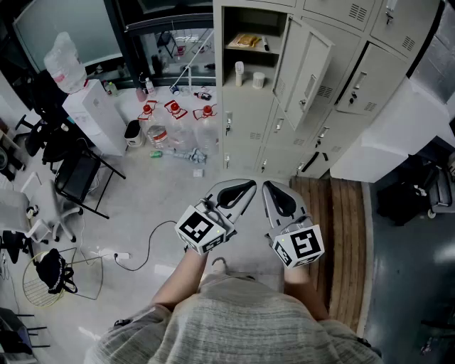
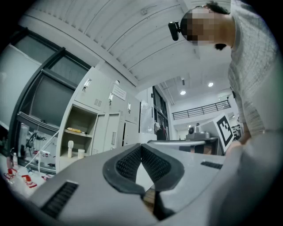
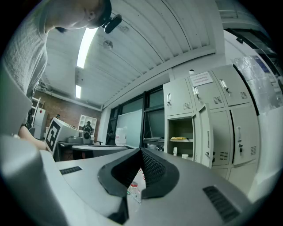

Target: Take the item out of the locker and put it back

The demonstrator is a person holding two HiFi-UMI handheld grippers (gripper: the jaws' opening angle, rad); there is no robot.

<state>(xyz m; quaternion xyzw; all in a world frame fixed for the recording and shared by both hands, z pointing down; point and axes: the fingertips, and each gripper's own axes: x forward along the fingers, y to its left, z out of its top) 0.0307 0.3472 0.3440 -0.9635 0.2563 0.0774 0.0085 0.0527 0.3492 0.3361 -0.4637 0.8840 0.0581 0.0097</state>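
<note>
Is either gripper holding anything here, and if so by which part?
Nothing is held. The left gripper and right gripper are both shut and empty, short of the open locker.

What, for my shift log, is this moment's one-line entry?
left gripper: shut, empty | right gripper: shut, empty | locker: open, not reached

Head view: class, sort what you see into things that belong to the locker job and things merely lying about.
Belongs: open locker; yellow item, white bottle and white cup inside it; left gripper and right gripper, both shut, empty.
Lying about: plastic bottles, black chair, cable.
</note>
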